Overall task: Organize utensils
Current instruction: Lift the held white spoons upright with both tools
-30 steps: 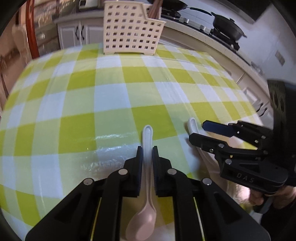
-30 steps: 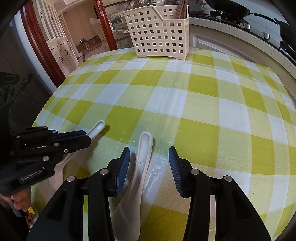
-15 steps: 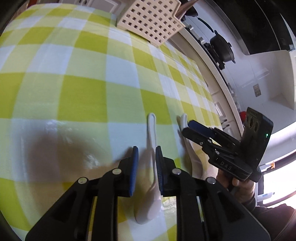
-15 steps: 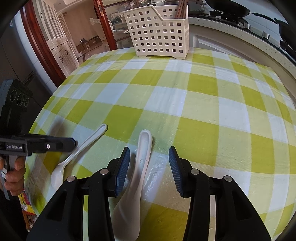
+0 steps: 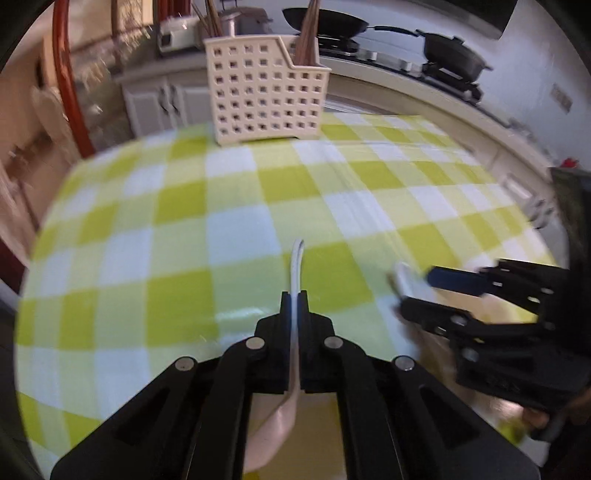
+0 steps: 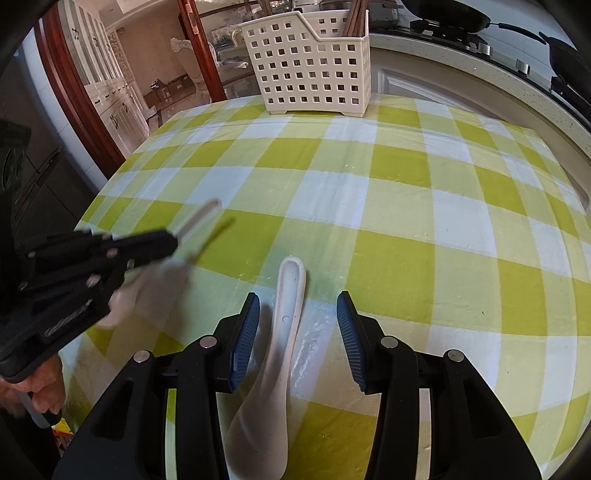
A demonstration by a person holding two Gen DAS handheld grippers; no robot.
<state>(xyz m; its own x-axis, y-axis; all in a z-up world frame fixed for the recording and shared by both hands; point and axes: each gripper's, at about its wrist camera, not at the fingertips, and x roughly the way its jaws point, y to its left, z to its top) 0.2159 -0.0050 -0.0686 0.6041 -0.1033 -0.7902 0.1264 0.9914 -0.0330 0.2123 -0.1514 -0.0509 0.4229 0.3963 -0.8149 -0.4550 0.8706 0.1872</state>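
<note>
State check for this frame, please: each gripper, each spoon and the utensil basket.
Left gripper: shut on thin spoon.
Thin spoon: clamped, lifted.
Right gripper: open around wide spoon.
Wide spoon: lying on tablecloth, ungripped.
Basket: upright, holding chopsticks.

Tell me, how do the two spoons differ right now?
The left spoon is clamped on edge in the shut left gripper, lifted off the cloth; the right spoon lies flat on the tablecloth between the open right gripper. The left one looks slimmer. Both are white.
</note>
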